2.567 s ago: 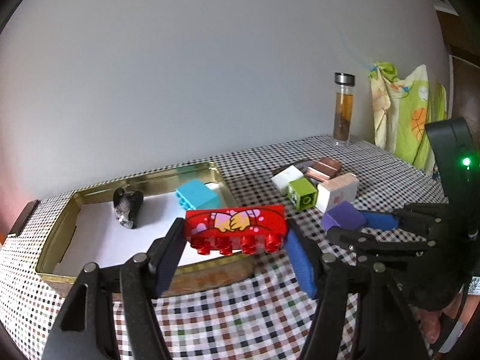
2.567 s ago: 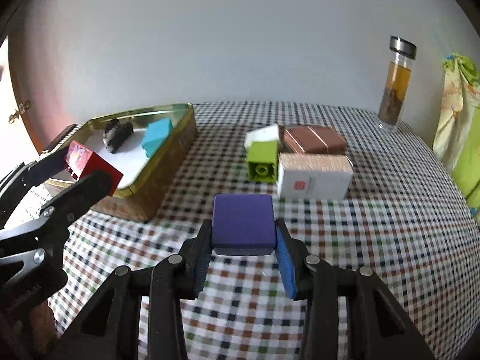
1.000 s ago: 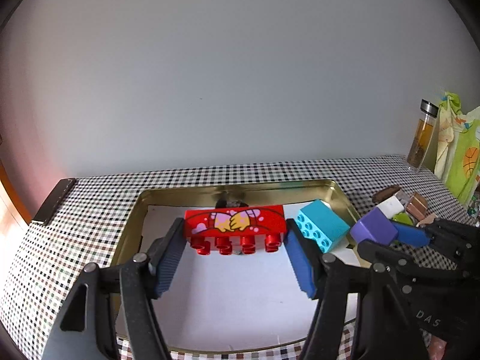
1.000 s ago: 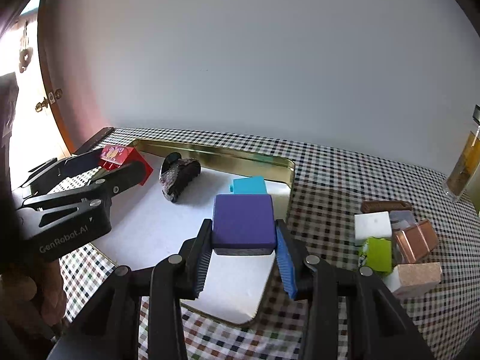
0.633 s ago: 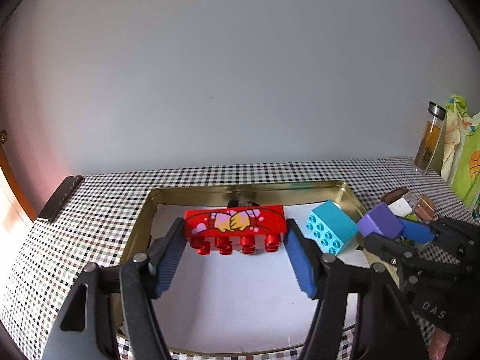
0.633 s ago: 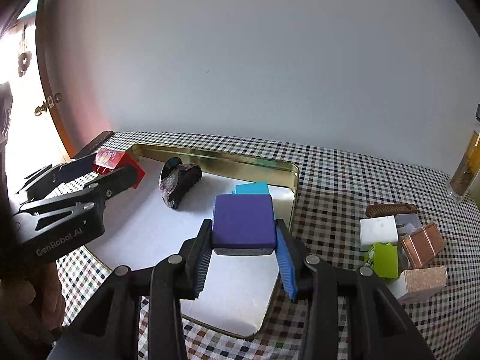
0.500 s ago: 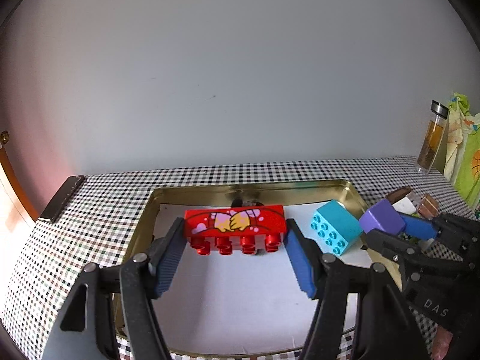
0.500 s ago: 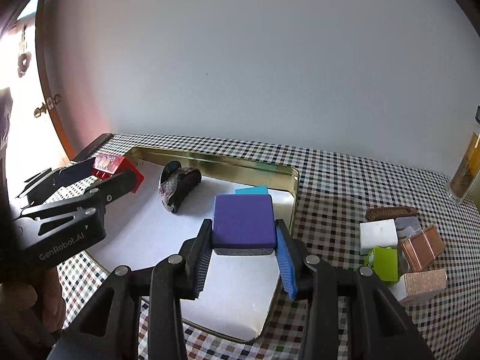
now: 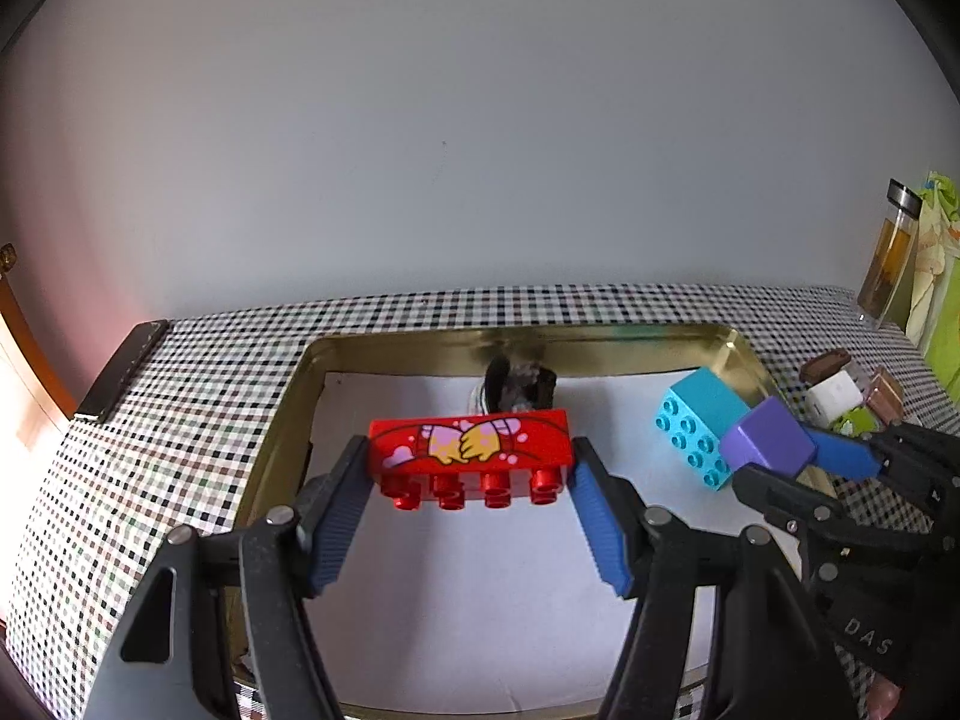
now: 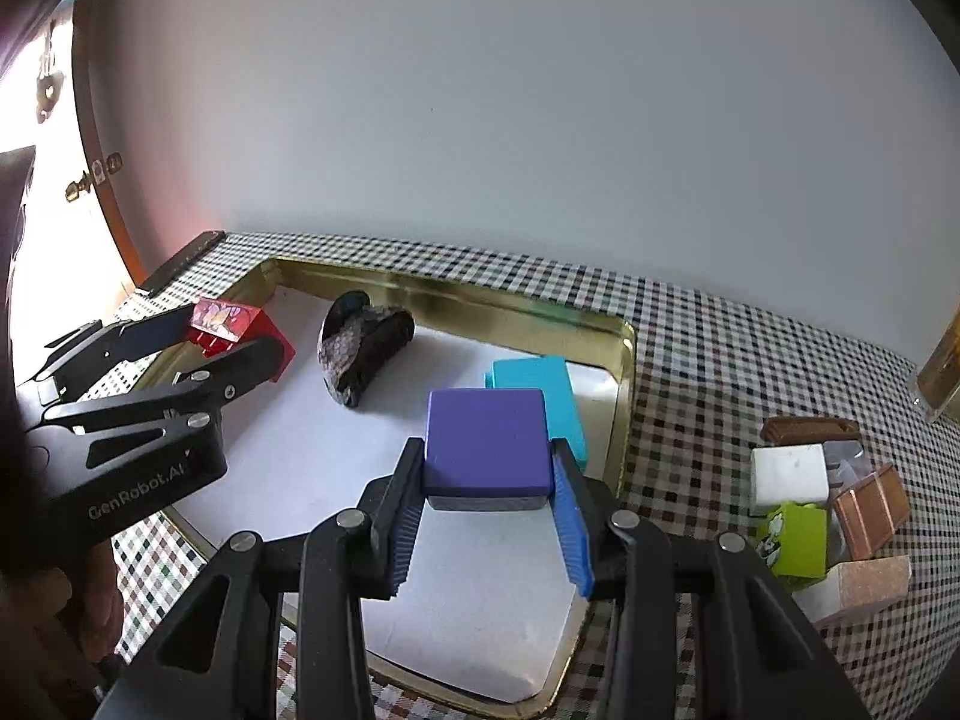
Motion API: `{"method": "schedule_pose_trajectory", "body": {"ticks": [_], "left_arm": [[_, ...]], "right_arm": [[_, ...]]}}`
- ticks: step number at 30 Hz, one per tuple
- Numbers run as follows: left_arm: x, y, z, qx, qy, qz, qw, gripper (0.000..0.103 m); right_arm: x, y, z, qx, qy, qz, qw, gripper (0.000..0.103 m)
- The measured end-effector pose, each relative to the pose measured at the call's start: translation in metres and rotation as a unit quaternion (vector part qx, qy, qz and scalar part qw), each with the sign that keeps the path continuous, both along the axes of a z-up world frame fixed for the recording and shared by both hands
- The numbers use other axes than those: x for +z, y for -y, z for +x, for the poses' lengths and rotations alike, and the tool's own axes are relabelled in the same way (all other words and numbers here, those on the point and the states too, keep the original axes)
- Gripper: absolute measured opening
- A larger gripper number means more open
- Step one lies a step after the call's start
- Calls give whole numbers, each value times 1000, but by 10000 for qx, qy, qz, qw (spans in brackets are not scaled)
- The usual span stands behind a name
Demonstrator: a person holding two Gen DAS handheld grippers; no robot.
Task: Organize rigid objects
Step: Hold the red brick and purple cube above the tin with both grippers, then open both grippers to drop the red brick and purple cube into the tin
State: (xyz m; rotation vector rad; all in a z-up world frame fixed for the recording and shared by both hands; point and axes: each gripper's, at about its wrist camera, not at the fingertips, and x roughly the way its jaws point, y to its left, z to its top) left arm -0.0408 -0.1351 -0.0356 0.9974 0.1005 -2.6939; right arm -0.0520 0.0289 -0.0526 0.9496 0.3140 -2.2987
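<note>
My left gripper [image 9: 471, 465] is shut on a red toy brick [image 9: 470, 456] with a pink and yellow print, held above the paper-lined gold tin tray [image 9: 420, 348]. My right gripper [image 10: 487, 474] is shut on a purple block [image 10: 486, 441] above the tray's right half [image 10: 624, 360]. A turquoise brick [image 9: 696, 420] and a dark hair claw clip [image 10: 363, 360] lie in the tray. The left gripper with the red brick shows at the left of the right wrist view [image 10: 234, 330]. The right gripper with the purple block shows at the right of the left wrist view [image 9: 771, 447].
On the checked cloth right of the tray lie a white block [image 10: 789, 477], a green brick [image 10: 792, 540], copper-coloured boxes [image 10: 870, 510] and a brown piece [image 10: 810, 429]. A glass bottle [image 9: 894, 252] stands at the far right. A dark bar [image 9: 123, 369] lies at the table's left edge.
Both grippers have moved from over the cloth to over the tray, still holding their blocks. In the last half second they shifted only slightly.
</note>
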Motion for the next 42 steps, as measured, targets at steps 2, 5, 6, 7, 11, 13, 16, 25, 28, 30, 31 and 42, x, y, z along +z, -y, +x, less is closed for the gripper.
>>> {"method": "schedule_pose_trajectory", "body": {"ticks": [2, 5, 6, 7, 11, 13, 16, 25, 28, 30, 31, 42], "left_arm": [[-1, 0, -1, -1, 35, -5, 10000, 65], [-3, 0, -4, 9, 100, 3, 9999, 65], [-4, 1, -5, 4, 129, 11, 9999, 65], [-4, 1, -6, -14, 153, 22, 9999, 65], [-7, 0, -9, -73, 232, 66, 9997, 65], [-10, -1, -10, -89, 276, 39, 9996, 65], [-15, -1, -14, -86, 379, 21, 9992, 65], [-19, -4, -13, -102, 394, -27, 9992, 71], [-16, -2, -9, 28, 269, -53, 9996, 98], [-12, 0, -6, 34, 150, -10, 9999, 101], [-11, 1, -5, 25, 115, 21, 9999, 101], [-7, 10, 2, 194, -86, 182, 9996, 102]], "right_arm": [[-1, 1, 1, 38, 21, 18, 10000, 43], [-4, 2, 1, 74, 55, 53, 9999, 43], [-5, 2, 1, 85, 78, 72, 9999, 43], [-6, 2, 1, 91, 96, 87, 9999, 43], [-10, 4, 1, 127, 150, 123, 9997, 43], [-11, 6, 2, 164, 164, 154, 9996, 43], [-15, 8, 2, 160, 176, 261, 9994, 43], [-19, 4, 0, 210, 267, 167, 9993, 43], [-19, 1, 0, 258, 291, 34, 9992, 49], [-16, -2, 1, 287, 284, -56, 9992, 56], [-14, -3, 2, 292, 276, -112, 9991, 66], [-3, -11, 7, 299, 61, -371, 9988, 74]]}}
